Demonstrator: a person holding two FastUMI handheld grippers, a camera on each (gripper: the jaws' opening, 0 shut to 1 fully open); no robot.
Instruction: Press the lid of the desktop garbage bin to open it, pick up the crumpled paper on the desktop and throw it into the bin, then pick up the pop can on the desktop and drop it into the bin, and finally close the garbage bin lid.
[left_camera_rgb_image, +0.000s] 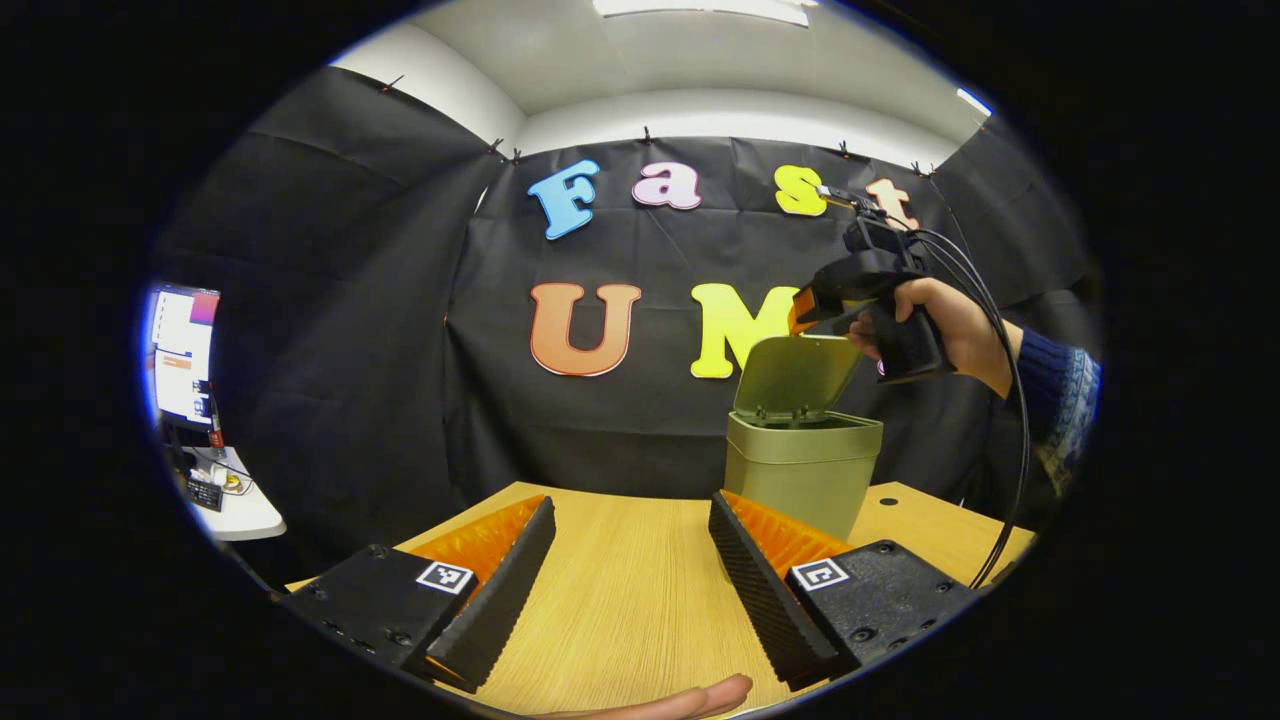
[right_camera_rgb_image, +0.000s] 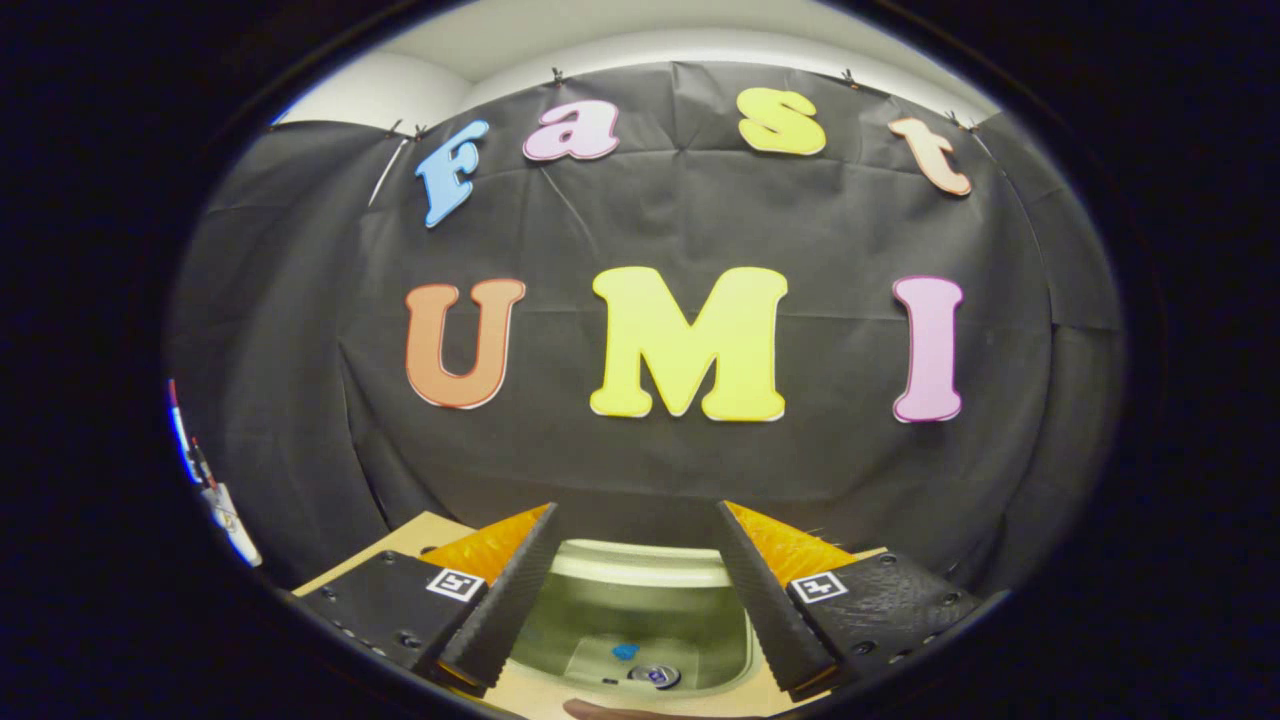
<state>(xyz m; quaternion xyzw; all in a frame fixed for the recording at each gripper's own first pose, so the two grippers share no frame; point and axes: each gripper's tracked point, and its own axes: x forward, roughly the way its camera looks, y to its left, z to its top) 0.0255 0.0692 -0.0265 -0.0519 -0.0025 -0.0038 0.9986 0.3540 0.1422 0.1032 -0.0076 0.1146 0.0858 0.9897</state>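
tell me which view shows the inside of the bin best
The right gripper view: it looks down into the open bin, between its open fingers. The left gripper view shows the bin's outside and raised lid only.

Your bench: wooden tabletop (left_camera_rgb_image: 630, 590), light grain, dark hole near its right edge. Off to your left, lit monitor (left_camera_rgb_image: 183, 352) (content not noted) above white side table (left_camera_rgb_image: 240, 510) carrying small clutter. White ceiling (left_camera_rgb_image: 700, 60) overhead, bright light panel (left_camera_rgb_image: 700, 8).

Bin (left_camera_rgb_image: 800, 470): olive green, stood upright on the tabletop (left_camera_rgb_image: 620, 590).
Lid (left_camera_rgb_image: 795, 378): raised, tilted back.
Pop can (right_camera_rgb_image: 655, 675): seen inside the bin.
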